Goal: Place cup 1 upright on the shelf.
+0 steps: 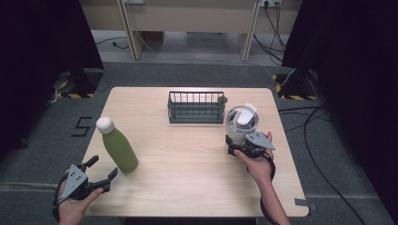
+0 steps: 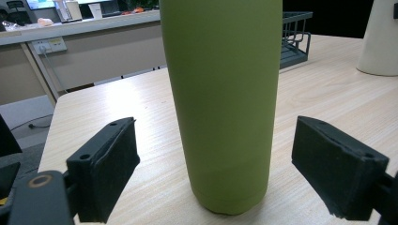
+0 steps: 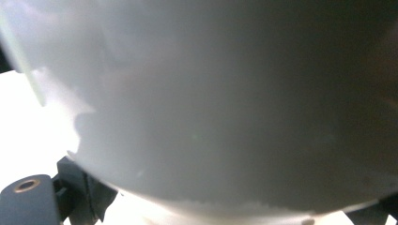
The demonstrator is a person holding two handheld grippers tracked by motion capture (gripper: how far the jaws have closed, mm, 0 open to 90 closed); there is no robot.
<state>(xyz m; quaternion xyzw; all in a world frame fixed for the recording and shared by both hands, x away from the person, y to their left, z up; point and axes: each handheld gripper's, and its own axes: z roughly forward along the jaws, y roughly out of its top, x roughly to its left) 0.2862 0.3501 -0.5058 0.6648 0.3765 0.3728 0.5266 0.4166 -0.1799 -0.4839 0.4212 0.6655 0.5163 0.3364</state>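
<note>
At the near left corner of the worktop (image 1: pixel 187 154), the left tool (image 1: pixel 101 172) is standing with its jaws wide apart, flanking but not touching the upright green bottle (image 1: pixel 119 149). On the right side, the right tool (image 1: pixel 238 149) is pressing against the base of a white lidded tumbler (image 1: pixel 241 123); its jaw state cannot be determined. A dark wire rack (image 1: pixel 196 107) is sitting behind.

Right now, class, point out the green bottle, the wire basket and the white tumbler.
green bottle (image 2: pixel 220 103), left gripper view, on the middle of its body.
wire basket (image 1: pixel 195 114), high view, on its front wall.
white tumbler (image 1: pixel 241 123), high view, on its lid, just ahead of the right tool (image 1: pixel 244 146).
</note>
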